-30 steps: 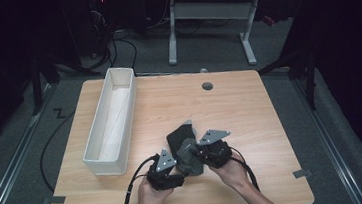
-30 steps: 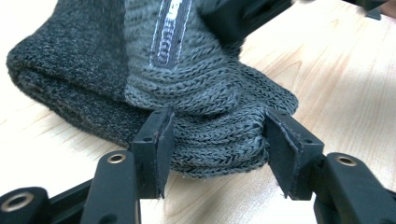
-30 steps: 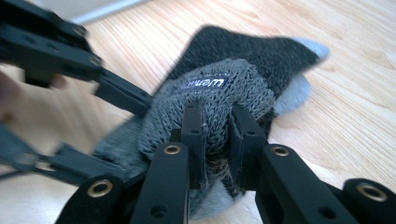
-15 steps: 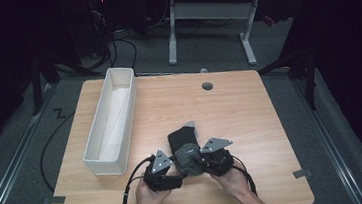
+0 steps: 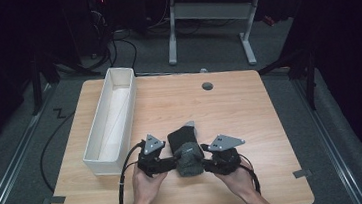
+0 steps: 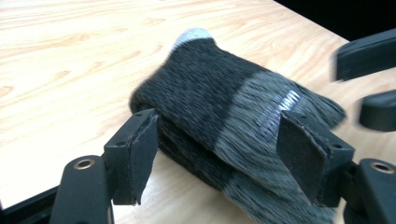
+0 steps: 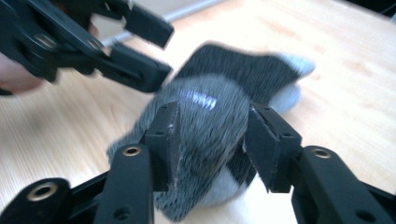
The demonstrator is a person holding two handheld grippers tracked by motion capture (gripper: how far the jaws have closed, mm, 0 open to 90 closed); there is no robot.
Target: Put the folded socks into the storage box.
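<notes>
Your left gripper (image 6: 215,154) stands spread wide around the rolled grey-and-black sock (image 5: 186,151), pads clear of the fabric. Your right gripper (image 7: 210,135) clamps the sock's grey end. The sock lies on the table (image 5: 249,105), near edge, well right of the white bin (image 5: 112,113).

The right gripper (image 5: 206,164) has swung out rightward (sock (image 5: 186,151) bunched).
</notes>
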